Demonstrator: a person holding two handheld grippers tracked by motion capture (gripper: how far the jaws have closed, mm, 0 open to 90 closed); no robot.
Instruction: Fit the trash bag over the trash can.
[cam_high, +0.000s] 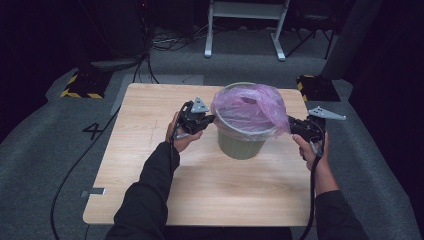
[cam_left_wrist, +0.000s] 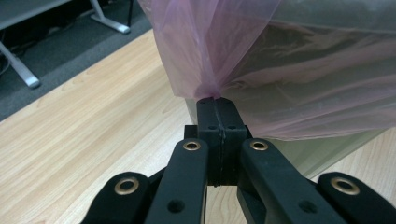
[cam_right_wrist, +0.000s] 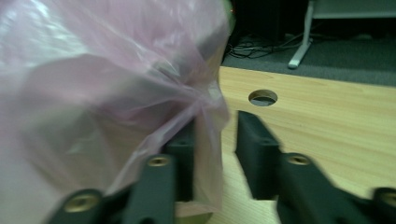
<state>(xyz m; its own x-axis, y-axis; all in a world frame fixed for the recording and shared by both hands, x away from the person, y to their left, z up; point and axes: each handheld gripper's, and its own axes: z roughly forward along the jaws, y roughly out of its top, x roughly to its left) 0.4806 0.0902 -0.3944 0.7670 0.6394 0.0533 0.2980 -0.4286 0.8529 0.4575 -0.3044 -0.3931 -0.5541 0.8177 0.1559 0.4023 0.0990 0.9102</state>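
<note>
A grey-green bin stands in the middle of the wooden table, lined with a pink plastic bag folded over its rim. My left gripper is at the bin's left side, shut on a pinch of the pink bag just below the rim. At the bin's right side my right gripper stands open. In the right gripper view its jaws are apart, with a fold of the pink bag draped over the left jaw and hanging in the gap.
A round cable hole is cut in the tabletop beyond the bin. White desk legs and cables lie on the grey carpet behind the table. Yellow-black striped blocks sit on the floor at both far corners.
</note>
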